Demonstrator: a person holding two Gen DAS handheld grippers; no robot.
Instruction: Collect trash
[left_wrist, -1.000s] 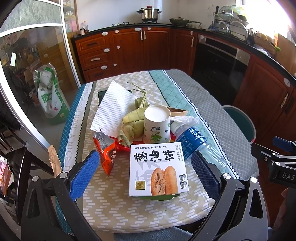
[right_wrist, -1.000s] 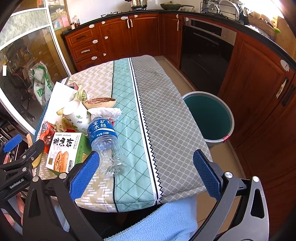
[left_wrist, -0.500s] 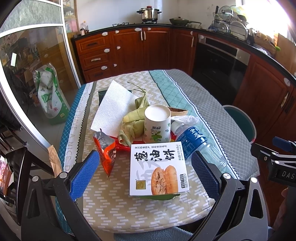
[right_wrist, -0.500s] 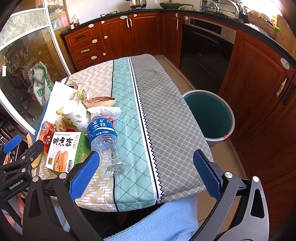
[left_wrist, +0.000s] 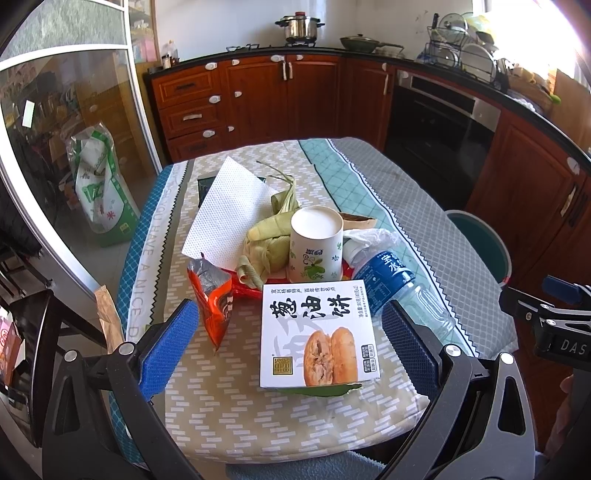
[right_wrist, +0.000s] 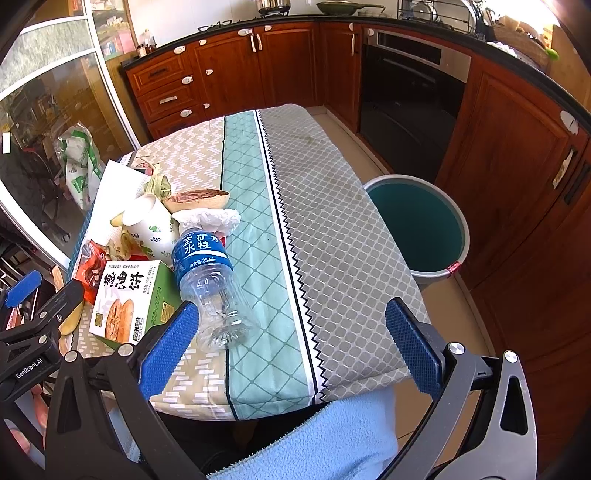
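Observation:
Trash lies in a pile on the cloth-covered table (left_wrist: 399, 206): a white food box (left_wrist: 317, 336), an empty clear bottle with a blue label (left_wrist: 395, 284), a paper cup (left_wrist: 316, 243), an orange snack wrapper (left_wrist: 212, 295), green leaf wrappers (left_wrist: 266, 243), a white paper sheet (left_wrist: 225, 214) and a crumpled plastic bag (left_wrist: 369, 236). My left gripper (left_wrist: 291, 347) is open, with the box between its pads. My right gripper (right_wrist: 291, 343) is open over the table's near edge, with the bottle (right_wrist: 207, 280) beside its left pad. Both are empty.
A teal bin (right_wrist: 417, 225) stands on the floor right of the table. Wooden cabinets (right_wrist: 517, 177) and an oven (right_wrist: 410, 99) run along the back and right. A glass door (left_wrist: 55, 155) is at left. Blue fleece cloth (right_wrist: 314, 443) is below the near edge.
Both views have shifted very slightly. No object has moved and both grippers stay open.

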